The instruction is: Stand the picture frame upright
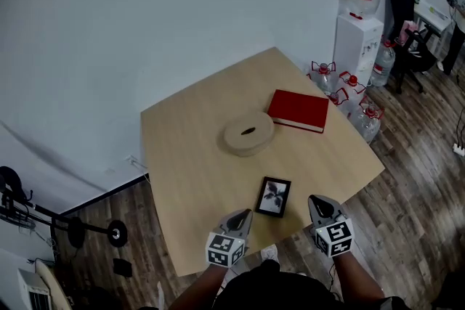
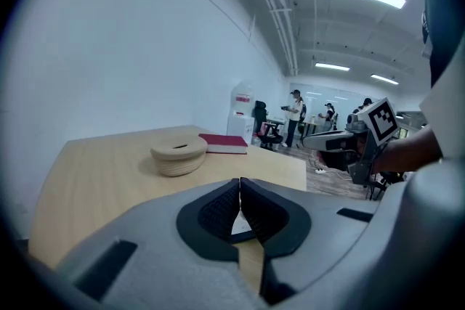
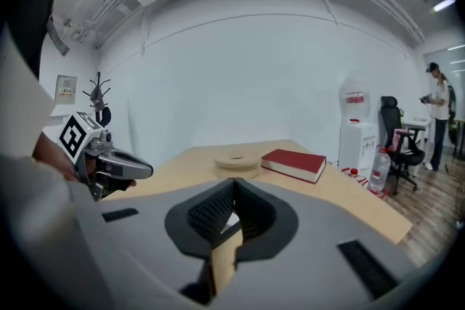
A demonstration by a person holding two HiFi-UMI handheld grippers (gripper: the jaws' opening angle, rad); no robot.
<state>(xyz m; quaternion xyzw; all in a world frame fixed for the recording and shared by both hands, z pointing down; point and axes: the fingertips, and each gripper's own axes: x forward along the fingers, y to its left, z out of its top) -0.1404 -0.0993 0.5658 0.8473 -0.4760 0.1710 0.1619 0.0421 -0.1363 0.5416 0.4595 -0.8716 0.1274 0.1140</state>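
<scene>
The picture frame (image 1: 274, 197), black-edged with a dark photo, lies flat on the wooden table (image 1: 189, 156) near its front edge. My left gripper (image 1: 245, 215) hovers just left of the frame, apart from it, and its jaws are shut on nothing. My right gripper (image 1: 316, 202) hangs a little to the frame's right, also shut and empty. In the left gripper view the closed jaws (image 2: 240, 189) point across the table, and a pale sliver of the frame (image 2: 242, 226) shows beneath them. In the right gripper view the pads (image 3: 218, 210) meet, with nothing between them.
A round wooden lidded box (image 1: 248, 133) sits mid-table, with a red book (image 1: 298, 110) to its right. Beyond the table's right corner are a water dispenser (image 1: 358, 25) and several water bottles (image 1: 356, 102) on the floor. People stand in the distance (image 2: 294, 116).
</scene>
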